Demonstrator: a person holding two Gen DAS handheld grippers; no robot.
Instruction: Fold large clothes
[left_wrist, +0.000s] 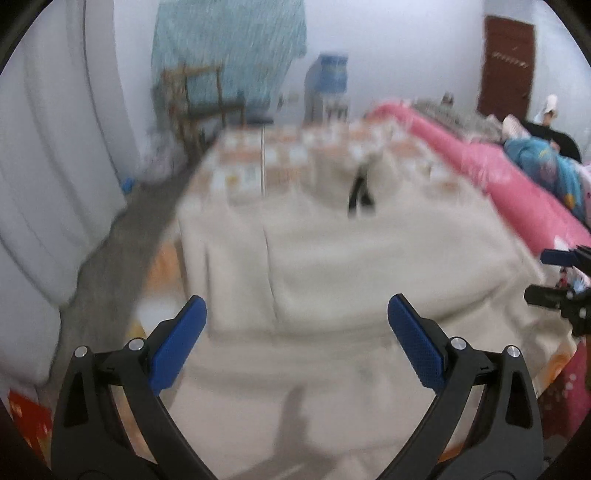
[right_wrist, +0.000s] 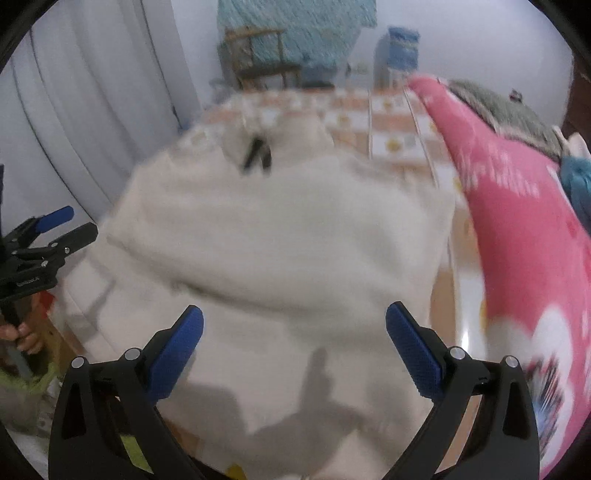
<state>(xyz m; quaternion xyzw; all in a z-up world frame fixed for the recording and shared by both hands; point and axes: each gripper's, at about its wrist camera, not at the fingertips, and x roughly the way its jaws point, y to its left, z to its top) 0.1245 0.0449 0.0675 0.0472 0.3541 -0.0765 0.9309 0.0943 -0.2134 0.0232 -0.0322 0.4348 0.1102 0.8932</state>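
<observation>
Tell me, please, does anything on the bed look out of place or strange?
Nothing stands out. The cream garment lies spread on the bed sheet, a dark cord at its far end. Both grippers, left and right, are open above it. The pictures are blurred.

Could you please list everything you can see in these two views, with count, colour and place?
garment: one, cream, spread over the bed, a dark tie near its far end
bed sheet: one, orange and white check, under the garment
quilt: one, pink with white print, along the right side of the bed
chair: one, wooden, beyond the bed, teal cloth draped behind it
water dispenser: one, blue bottle on a pale base, by the far wall
door: one, brown, far right
curtain: one, white, left side
left hand-held gripper: one, black with blue pads, open above the garment
right hand-held gripper: one, black with blue pads, open above the garment
</observation>
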